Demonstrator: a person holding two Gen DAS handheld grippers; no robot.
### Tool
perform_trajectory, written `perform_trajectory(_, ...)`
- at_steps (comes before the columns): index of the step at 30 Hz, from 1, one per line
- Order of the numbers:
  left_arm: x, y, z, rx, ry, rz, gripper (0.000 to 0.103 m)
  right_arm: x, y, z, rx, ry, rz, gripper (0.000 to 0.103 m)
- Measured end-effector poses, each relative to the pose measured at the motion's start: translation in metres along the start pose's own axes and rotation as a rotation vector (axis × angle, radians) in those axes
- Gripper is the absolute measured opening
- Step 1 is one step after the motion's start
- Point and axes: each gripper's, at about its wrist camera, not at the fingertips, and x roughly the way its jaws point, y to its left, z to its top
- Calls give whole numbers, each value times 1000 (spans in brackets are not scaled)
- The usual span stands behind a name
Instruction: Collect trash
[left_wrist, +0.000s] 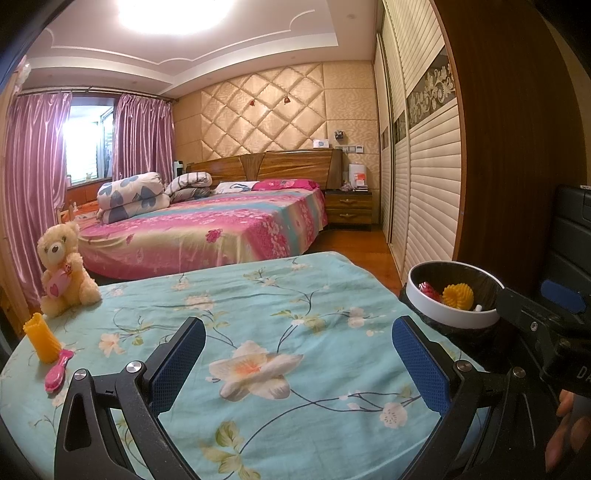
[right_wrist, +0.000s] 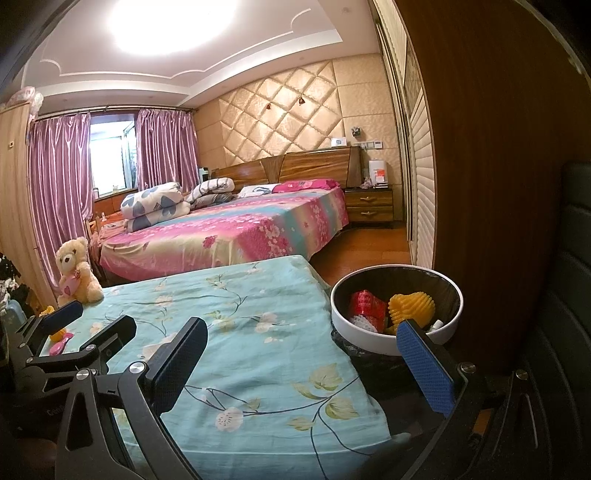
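Observation:
My left gripper (left_wrist: 301, 362) is open and empty above a table (left_wrist: 325, 402) covered in a turquoise floral cloth. At the table's left edge stand a yellow foam net sleeve (left_wrist: 42, 338) and a pink hairbrush (left_wrist: 59, 371), well left of the left fingers. A white-rimmed trash bin (right_wrist: 354, 326) with a black liner sits off the table's right edge. It holds a yellow foam net (right_wrist: 412, 310) and a red wrapper (right_wrist: 367, 306). My right gripper (right_wrist: 303, 363) is open and empty, its right finger by the bin's rim. In the right wrist view the left gripper (right_wrist: 90, 323) shows at the left.
A teddy bear (left_wrist: 64, 269) with a pink heart sits at the table's far left corner. Behind the table is a bed (left_wrist: 207, 229) with a pink floral sheet and folded quilts. A wardrobe (left_wrist: 424, 177) and a dark wooden panel (right_wrist: 480, 184) rise on the right beside the bin.

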Motion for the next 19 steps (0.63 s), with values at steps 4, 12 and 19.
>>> perform_trajectory(4, 0, -1, 0, -1, 1, 0, 102, 2, -1, 0, 0, 4, 1, 103)
perform_trajectory(12, 6, 5, -2, -6, 13, 1, 102, 1, 5, -4, 6, 16, 5, 103)
perform_trajectory(19, 14, 13, -3, -21, 36, 1, 102, 6, 15, -12, 20, 51, 17, 103)
